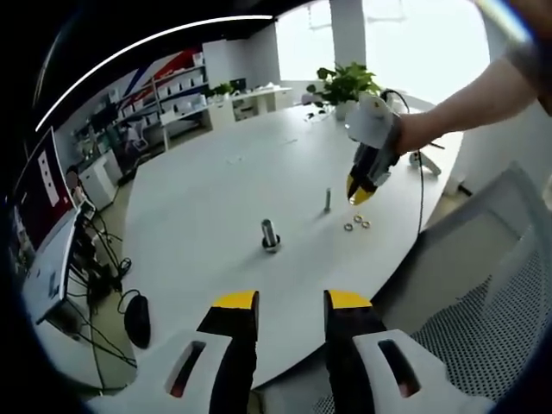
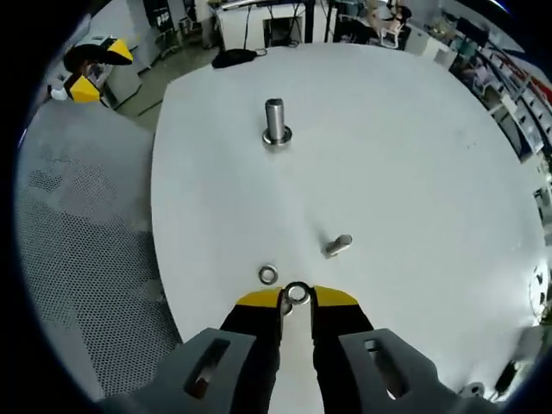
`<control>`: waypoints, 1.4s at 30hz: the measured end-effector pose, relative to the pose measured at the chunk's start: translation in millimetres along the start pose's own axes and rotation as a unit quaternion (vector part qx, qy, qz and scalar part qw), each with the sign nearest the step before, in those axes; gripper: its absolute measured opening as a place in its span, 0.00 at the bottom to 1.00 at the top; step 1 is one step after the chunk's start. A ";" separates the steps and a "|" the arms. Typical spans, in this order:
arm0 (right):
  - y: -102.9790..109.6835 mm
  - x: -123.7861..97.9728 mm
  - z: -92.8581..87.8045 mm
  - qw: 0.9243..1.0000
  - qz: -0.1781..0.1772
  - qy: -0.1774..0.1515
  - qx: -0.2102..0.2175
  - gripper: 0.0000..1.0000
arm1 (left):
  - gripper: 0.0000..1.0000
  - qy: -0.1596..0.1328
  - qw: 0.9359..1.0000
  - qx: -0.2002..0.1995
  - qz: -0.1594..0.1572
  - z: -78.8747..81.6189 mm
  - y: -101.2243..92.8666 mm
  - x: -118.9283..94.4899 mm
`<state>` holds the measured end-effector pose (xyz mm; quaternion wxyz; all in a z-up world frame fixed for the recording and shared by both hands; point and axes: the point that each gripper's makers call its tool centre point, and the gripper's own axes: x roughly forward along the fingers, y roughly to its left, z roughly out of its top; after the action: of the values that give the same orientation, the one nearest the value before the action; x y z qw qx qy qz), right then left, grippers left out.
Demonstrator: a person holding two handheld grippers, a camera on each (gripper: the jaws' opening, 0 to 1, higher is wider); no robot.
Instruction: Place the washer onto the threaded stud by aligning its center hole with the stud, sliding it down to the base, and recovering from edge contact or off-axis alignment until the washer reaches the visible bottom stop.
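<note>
A thick threaded stud (image 1: 270, 233) (image 2: 275, 119) stands upright mid-table on a ring-like base. A thinner short stud (image 1: 328, 200) (image 2: 338, 245) stands further right. Three small washers (image 1: 357, 222) lie close together on the white table (image 1: 216, 190). My right gripper (image 1: 359, 195) (image 2: 297, 297), held by a hand, hovers just above them. Its jaws are narrowly apart, with one washer (image 2: 297, 293) showing in the gap at the tips. I cannot tell whether the jaws touch it. Another washer (image 2: 268, 275) lies just left of the tips. My left gripper (image 1: 291, 302) (image 2: 86, 73) is open and empty, off the table's near edge.
A mesh chair (image 1: 483, 336) (image 2: 78, 259) stands beside the table's edge. At the table's far end are a potted plant (image 1: 345, 84) and a cable. A monitor (image 1: 43, 185), a dark mouse-like object (image 1: 136, 321) and shelving are to the left.
</note>
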<state>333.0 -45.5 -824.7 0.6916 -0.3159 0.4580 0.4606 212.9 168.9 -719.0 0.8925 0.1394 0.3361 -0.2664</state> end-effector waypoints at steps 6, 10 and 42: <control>-7.3 -6.4 15.5 1.000 -0.001 -0.023 0.009 0.14 | 0.28 0.002 1.000 0.001 0.000 -1.0 -0.2 0.3; -12.8 -8.6 24.2 0.999 -0.012 -0.031 0.005 0.14 | 0.28 0.000 1.000 -0.001 0.000 -0.2 0.2 -0.2; -26.9 7.9 33.4 1.000 -0.022 -0.015 -0.012 0.14 | 0.28 0.004 1.000 -0.004 0.005 -2.2 2.5 -0.2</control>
<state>370.6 -24.2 -818.8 0.7047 -0.3268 0.4348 0.4556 213.0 171.9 -720.3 0.8930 0.1388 0.3403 -0.2597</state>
